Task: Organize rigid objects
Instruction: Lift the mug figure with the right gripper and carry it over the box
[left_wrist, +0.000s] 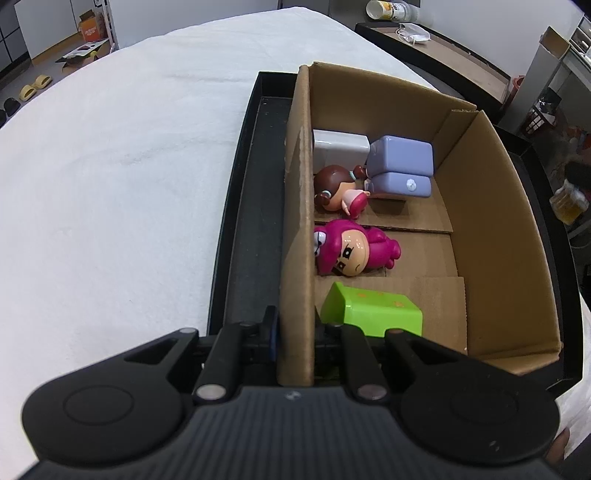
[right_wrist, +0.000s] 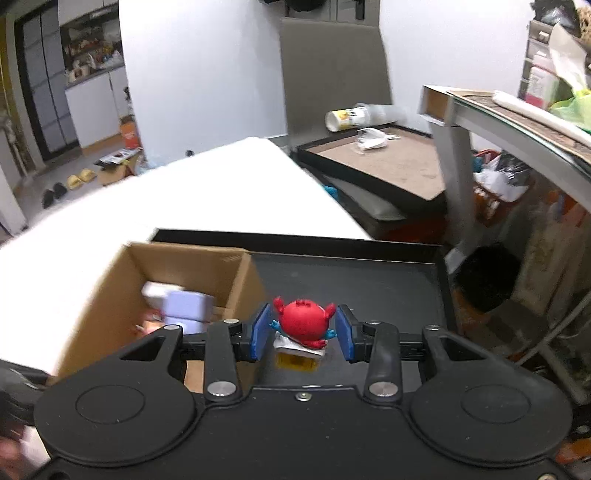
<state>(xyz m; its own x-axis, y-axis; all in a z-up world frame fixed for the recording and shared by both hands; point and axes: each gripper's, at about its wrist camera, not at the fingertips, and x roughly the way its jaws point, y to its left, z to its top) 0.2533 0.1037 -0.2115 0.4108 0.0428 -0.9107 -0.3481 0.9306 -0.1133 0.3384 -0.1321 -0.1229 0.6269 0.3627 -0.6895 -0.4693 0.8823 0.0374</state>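
Note:
A cardboard box (left_wrist: 491, 229) sits inside a black tray (left_wrist: 255, 206). Lying in the box are a white block (left_wrist: 340, 146), a lilac figure (left_wrist: 400, 164), a brown-haired doll (left_wrist: 338, 188), a magenta figure (left_wrist: 351, 251) and a green block (left_wrist: 369, 310). My left gripper (left_wrist: 295, 332) is shut on the box's near left wall, one finger inside and one outside. My right gripper (right_wrist: 303, 332) is shut on a red round figure (right_wrist: 303, 321) with blue hands and a yellow base, held above the tray floor (right_wrist: 369, 288) just right of the box (right_wrist: 207, 266).
The tray rests on a white cloth-covered surface (left_wrist: 110, 184). Beyond it stands a low black-rimmed table (right_wrist: 388, 162) with a tipped cup (right_wrist: 347, 118) and crumpled paper. A metal shelf frame (right_wrist: 458, 147) and clutter fill the right side. Slippers and boxes lie on the far floor.

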